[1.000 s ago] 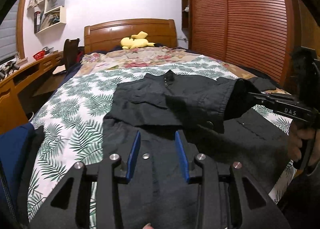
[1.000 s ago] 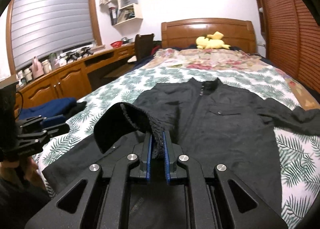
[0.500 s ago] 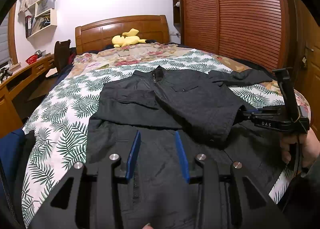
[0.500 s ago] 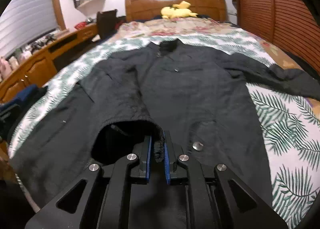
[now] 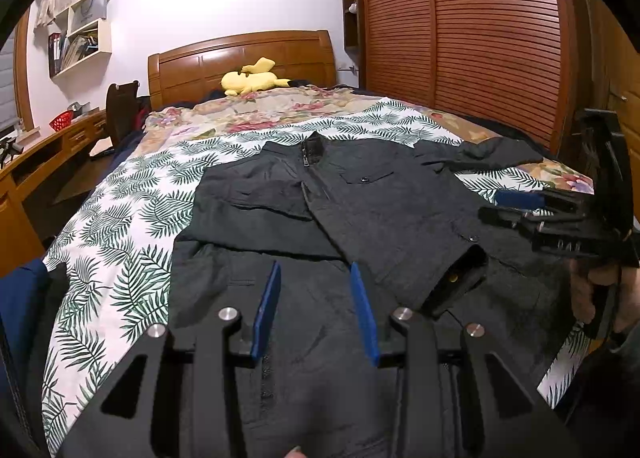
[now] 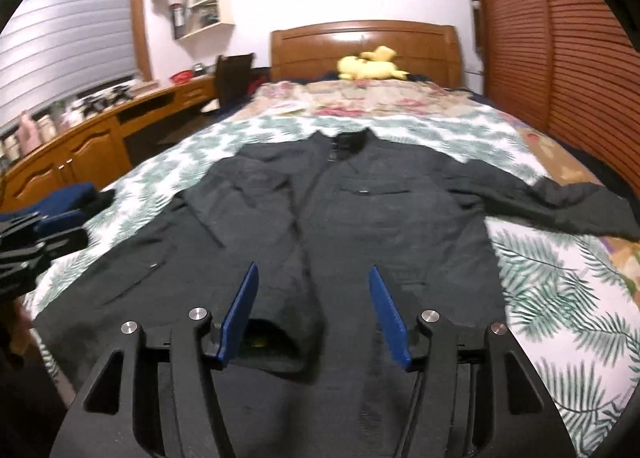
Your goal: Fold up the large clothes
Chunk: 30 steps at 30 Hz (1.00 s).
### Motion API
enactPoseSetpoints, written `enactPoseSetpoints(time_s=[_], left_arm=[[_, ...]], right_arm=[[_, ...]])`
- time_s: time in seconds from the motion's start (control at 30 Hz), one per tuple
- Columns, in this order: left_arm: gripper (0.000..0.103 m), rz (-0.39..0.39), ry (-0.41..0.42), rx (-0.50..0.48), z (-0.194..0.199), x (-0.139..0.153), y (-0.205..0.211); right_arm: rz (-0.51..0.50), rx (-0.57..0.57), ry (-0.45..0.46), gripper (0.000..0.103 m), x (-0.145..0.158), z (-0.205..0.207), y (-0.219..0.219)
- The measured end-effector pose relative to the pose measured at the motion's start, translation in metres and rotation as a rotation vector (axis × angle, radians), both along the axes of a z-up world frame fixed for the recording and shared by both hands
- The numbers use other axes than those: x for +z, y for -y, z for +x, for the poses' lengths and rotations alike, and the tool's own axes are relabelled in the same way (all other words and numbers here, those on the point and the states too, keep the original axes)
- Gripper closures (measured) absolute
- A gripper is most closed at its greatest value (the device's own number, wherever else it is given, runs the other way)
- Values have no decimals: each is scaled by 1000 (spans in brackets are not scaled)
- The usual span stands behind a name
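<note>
A large black jacket lies front up on the leaf-print bed, collar toward the headboard. One sleeve is folded diagonally across its chest, and the open cuff rests near the hem. The other sleeve stretches out to the right. My left gripper is open and empty above the jacket's lower part. My right gripper is open and empty, with the folded cuff lying on the jacket just below its left finger. The right gripper also shows at the right edge of the left wrist view.
A yellow plush toy lies by the wooden headboard. A wooden desk and a chair stand left of the bed. A slatted wardrobe is on the right. Dark blue cloth lies at the bed's left edge.
My right gripper carried the sleeve cuff across the jacket, laid it down near the hem, opened and let it go. My left gripper stayed open above the jacket.
</note>
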State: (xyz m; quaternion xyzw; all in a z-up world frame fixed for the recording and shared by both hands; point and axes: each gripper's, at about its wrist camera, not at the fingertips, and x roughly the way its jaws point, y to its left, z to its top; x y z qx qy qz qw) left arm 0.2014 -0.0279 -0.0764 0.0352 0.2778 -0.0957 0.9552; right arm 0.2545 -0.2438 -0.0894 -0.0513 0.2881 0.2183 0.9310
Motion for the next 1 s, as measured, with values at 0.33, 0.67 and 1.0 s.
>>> enactPoseSetpoints(time_s=[0.33,0.67,1.0], left_arm=[[68,1,-4,5,1,0,-1],[68,-6,-1,10,1,0,-5],[68,-6,-2,5,-1,1,-3]], right_arm=[[-53,220,-92,44,-26,-3,-63],[-203,224,-236,45,-73,21,-89],[-190,189,-154,99,-53,18,-72]])
